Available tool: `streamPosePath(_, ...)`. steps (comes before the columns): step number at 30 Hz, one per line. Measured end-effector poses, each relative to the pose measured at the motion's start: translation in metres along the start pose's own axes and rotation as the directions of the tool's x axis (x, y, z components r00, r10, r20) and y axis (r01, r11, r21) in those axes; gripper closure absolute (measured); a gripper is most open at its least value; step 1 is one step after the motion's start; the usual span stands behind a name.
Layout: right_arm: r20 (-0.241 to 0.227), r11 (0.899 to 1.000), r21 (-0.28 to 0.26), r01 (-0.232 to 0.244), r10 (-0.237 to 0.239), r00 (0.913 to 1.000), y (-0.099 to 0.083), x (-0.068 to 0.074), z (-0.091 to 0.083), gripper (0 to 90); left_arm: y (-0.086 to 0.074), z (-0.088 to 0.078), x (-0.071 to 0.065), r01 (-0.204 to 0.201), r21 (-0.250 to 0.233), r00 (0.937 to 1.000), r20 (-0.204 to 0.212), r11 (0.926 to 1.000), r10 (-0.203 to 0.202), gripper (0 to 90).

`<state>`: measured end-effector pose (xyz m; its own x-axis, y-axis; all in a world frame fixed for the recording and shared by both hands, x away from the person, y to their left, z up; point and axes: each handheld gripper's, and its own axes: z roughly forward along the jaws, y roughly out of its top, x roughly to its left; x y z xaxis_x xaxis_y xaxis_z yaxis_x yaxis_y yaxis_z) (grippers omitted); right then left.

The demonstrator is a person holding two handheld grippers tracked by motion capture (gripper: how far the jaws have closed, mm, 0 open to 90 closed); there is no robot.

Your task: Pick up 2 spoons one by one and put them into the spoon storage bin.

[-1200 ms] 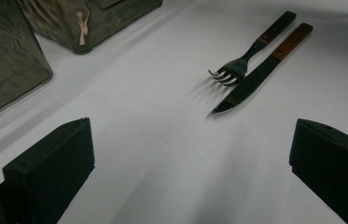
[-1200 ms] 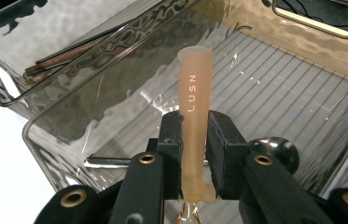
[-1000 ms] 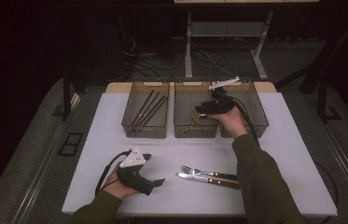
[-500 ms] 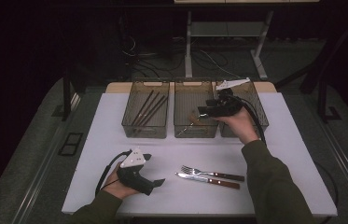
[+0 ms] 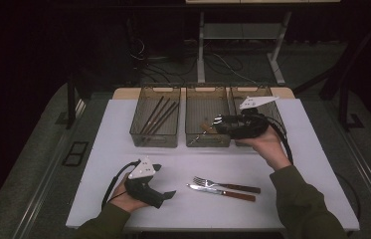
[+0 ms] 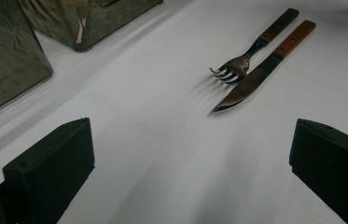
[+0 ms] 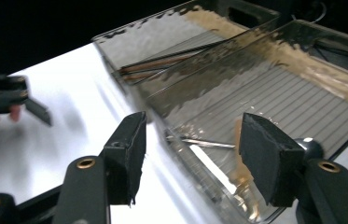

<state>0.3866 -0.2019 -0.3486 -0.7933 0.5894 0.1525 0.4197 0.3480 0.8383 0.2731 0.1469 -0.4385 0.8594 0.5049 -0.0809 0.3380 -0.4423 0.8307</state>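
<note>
Desk (image 5: 123, 149): flat, white, matt top.
Bins: three clear smoky plastic boxes in a row at the far side; the left bin (image 5: 155, 117) holds thin dark sticks, the middle bin (image 5: 208, 117) holds one utensil with a wooden handle (image 5: 205, 128), the right bin (image 5: 257, 97) is behind the right hand.
Right hand-held gripper (image 5: 219, 121): black, held above the middle bin's near right corner, pointing left; jaws stand wide apart, nothing between them.
Left hand-held gripper (image 5: 165, 195): rests low on the near left of the desk, jaws wide apart and empty, pointing toward the cutlery.
Knife (image 5: 221, 191): shiny blade, red-brown wooden handle, lying just beside the fork.
Fork (image 5: 225, 185): shiny tines, dark wooden handle.
</note>
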Motion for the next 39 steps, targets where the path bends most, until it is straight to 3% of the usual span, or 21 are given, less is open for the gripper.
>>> streamPosePath(9,-0.042,1.0,0.022,0.021,-0.02,0.9989,-0.026,0.013,-0.011,41.1,0.0,0.0,0.0,-0.005,0.001,1.0,-0.002,1.0,0.005,0.0)
streamPosePath(20,-0.052,0.995,0.092,0.046,-0.042,0.9978,-0.053,0.02,-0.02,41.6,0.0,0.0,0.0,-0.01,0.009,0.9999,-0.001,0.9999,0.01,0.0)
streamPosePath(29,-0.073,0.985,0.156,0.074,-0.063,0.9954,-0.07,0.024,-0.026,42.7,0.0,0.0,0.0,-0.017,0.016,0.9998,-0.002,0.9997,0.018,0.0)
streamPosePath(39,-0.108,0.968,0.232,0.1,-0.076,0.9913,-0.086,0.031,-0.027,47.9,0.0,0.0,0.0,-0.017,0.017,0.9998,-0.004,0.9997,0.017,0.0)
